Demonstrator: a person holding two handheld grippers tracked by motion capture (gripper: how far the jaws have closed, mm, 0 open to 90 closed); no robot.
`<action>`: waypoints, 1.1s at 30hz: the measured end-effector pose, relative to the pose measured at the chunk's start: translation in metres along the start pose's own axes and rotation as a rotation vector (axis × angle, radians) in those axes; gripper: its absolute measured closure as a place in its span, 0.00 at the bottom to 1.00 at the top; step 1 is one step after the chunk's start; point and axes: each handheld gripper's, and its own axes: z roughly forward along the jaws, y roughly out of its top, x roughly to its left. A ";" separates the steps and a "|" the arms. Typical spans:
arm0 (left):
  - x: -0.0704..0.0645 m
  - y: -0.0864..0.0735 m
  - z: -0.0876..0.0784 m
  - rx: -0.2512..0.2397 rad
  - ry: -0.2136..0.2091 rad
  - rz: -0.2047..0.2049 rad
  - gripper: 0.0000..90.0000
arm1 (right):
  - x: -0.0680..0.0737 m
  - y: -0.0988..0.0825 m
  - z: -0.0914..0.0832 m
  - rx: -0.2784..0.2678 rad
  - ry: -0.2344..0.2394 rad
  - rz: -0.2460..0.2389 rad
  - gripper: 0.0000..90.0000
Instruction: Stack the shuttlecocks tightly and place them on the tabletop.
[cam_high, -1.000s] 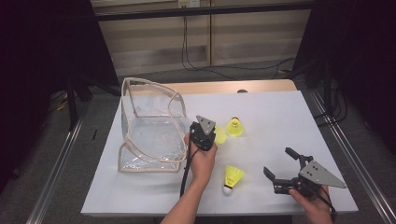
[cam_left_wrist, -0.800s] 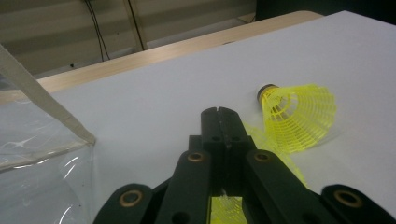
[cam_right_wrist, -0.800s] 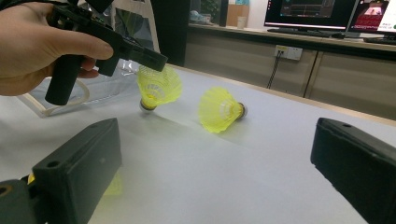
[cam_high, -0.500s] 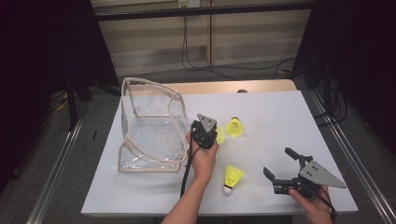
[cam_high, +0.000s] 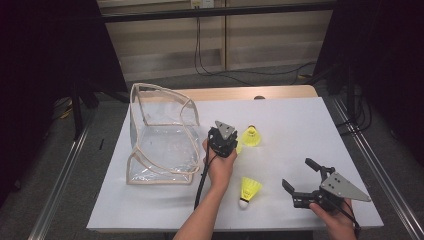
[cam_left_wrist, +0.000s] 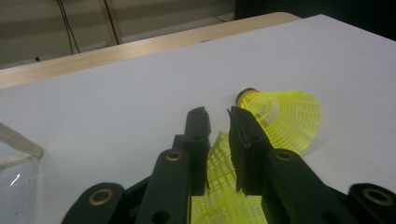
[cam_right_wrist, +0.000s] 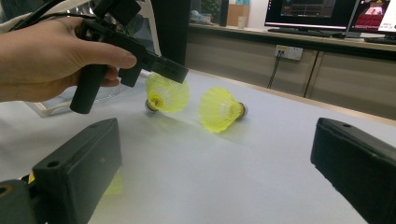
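Observation:
My left gripper points down at mid-table over a yellow shuttlecock whose cork rests on the white sheet. Its jaws have just been opening: a narrow gap shows, with the mesh skirt loose between them. A second yellow shuttlecock lies just right of it, also seen close ahead. A third shuttlecock lies nearer the front edge. My right gripper rests at the front right, jaws wide open around nothing.
A clear plastic bag with beige trim stands open on the left part of the white table. A wooden strip runs along the far edge. Dark frame rails flank both sides.

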 end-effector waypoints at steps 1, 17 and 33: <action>0.000 0.000 0.001 0.002 0.005 0.000 0.86 | 0.000 0.000 0.000 0.000 0.001 -0.001 0.01; 0.004 0.004 -0.009 -0.014 0.052 0.027 1.00 | 0.000 0.000 0.000 -0.001 0.001 -0.001 0.01; 0.012 0.004 -0.013 0.007 0.122 0.040 0.99 | 0.001 0.000 0.001 0.001 0.001 0.000 0.01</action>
